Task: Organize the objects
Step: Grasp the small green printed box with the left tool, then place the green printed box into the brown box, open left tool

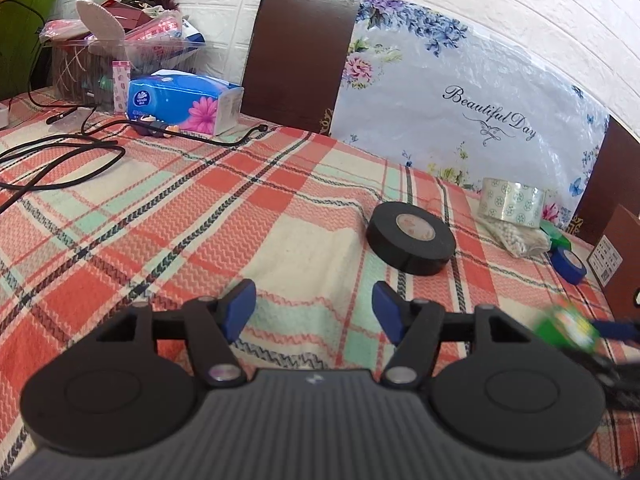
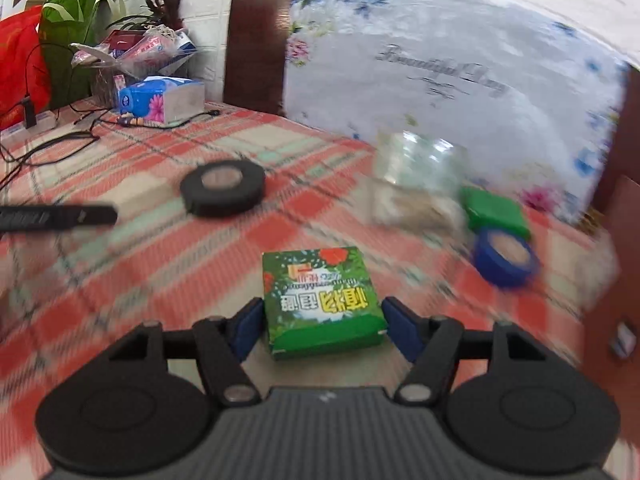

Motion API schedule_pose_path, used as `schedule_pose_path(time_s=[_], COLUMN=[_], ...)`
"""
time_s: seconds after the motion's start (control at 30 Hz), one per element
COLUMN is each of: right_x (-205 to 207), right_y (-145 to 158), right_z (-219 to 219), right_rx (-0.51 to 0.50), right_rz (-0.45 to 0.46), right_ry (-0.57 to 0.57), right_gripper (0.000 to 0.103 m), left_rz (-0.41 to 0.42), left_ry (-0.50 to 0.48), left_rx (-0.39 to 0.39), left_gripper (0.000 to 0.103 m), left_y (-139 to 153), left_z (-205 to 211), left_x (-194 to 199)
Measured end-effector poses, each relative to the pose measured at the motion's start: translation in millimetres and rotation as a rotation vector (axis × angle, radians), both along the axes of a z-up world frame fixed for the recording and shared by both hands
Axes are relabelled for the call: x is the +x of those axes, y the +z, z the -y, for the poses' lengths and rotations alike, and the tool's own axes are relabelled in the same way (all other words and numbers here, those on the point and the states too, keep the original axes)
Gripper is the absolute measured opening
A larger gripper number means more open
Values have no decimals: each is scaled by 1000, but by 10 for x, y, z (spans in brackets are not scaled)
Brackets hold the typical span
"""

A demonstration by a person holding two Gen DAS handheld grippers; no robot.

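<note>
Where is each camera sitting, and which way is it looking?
Left wrist: sits on the left claw, looking across the table at the black tape; its open blue fingers show.
Right wrist: sits on the right claw, looking at the green box between its fingers.
Both see the black tape, tissue pack and blue tape.

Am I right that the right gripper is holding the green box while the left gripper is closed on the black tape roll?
Not quite. The right gripper does hold the green box, but the left gripper is open and empty. The left wrist view shows the black tape roll lying on the tablecloth ahead of its fingers, untouched.
</note>
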State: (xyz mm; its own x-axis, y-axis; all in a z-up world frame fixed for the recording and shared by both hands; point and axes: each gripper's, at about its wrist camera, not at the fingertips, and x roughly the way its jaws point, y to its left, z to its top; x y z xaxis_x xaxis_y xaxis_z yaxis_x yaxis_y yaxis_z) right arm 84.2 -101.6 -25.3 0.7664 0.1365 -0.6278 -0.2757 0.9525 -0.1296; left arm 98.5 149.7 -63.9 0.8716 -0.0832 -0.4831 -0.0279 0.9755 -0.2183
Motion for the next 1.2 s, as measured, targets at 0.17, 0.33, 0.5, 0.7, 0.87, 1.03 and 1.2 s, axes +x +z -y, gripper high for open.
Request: schedule_pose_path(time_s=[0.17, 0.33, 0.5, 0.7, 0.87, 1.03, 1.2], right_x=[-910, -1531, -1699, -1671, -1462, -1422, -1455], right_y=[81, 140, 225, 233, 157, 187, 640], right_z=[732, 1201, 1274, 1289, 1344, 1344, 1451], right_rx=[12, 67, 98, 91, 117, 133, 130], right_rz=[-5, 5, 40, 47, -21, 7, 245], right_ry=[-187, -290, -269, -233, -223, -206, -251], right_gripper=[67, 88, 88, 88, 79, 62, 62], left_rz=[-62, -123, -338, -502, -512, -517, -323], left_ry=[-65, -344, -621, -699, -695, -714, -785], left_rx=[110, -95, -137, -179, -179, -212, -246], left_gripper=[72, 72, 72, 71, 58, 35, 35], left_y=[93, 460, 546, 324, 215, 344, 1045], left_z=[304, 1115, 1977, 2374, 2581, 2587, 2675], left_x=[-15, -318, -525, -551, -474, -398, -295])
